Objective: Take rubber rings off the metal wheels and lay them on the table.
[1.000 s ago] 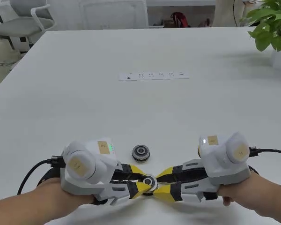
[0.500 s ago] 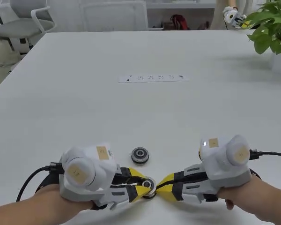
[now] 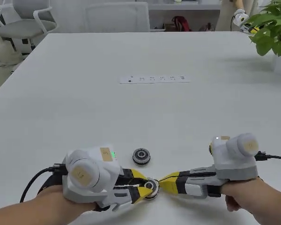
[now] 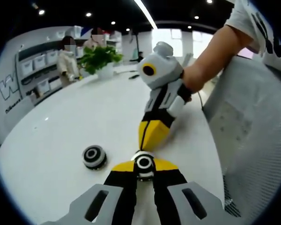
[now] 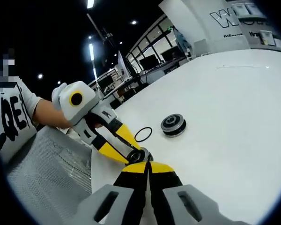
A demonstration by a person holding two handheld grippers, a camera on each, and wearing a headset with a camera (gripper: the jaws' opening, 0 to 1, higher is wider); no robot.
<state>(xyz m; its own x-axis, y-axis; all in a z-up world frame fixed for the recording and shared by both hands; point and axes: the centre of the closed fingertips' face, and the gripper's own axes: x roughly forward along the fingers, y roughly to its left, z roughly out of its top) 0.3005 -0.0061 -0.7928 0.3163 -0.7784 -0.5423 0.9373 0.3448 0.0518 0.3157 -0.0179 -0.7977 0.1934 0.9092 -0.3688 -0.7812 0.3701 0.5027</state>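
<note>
My left gripper [image 3: 147,186] is shut on a small metal wheel [image 3: 150,186] low over the table's near edge; the same wheel [image 4: 144,163] sits between its yellow tips. My right gripper [image 3: 162,182] comes in from the right with its jaws shut, and its tips [image 5: 147,162] touch the wheel's rim [image 5: 136,155]. Whether they pinch a rubber ring there cannot be told. A loose black rubber ring [image 5: 143,134] lies flat on the table just past the left gripper's jaws. A second wheel [image 3: 141,156] with dark rings lies on the table beyond both grippers [image 4: 94,157] [image 5: 173,124].
A white power strip [image 3: 154,78] is set in the middle of the white table [image 3: 84,93]. A green plant [image 3: 271,28] stands at the far right corner. Chairs stand behind the far edge. A person's arm [image 4: 210,51] holds the right gripper.
The right gripper has drawn a little to the right, its tips now at the wheel's edge instead of over it. The left gripper still holds the wheel.
</note>
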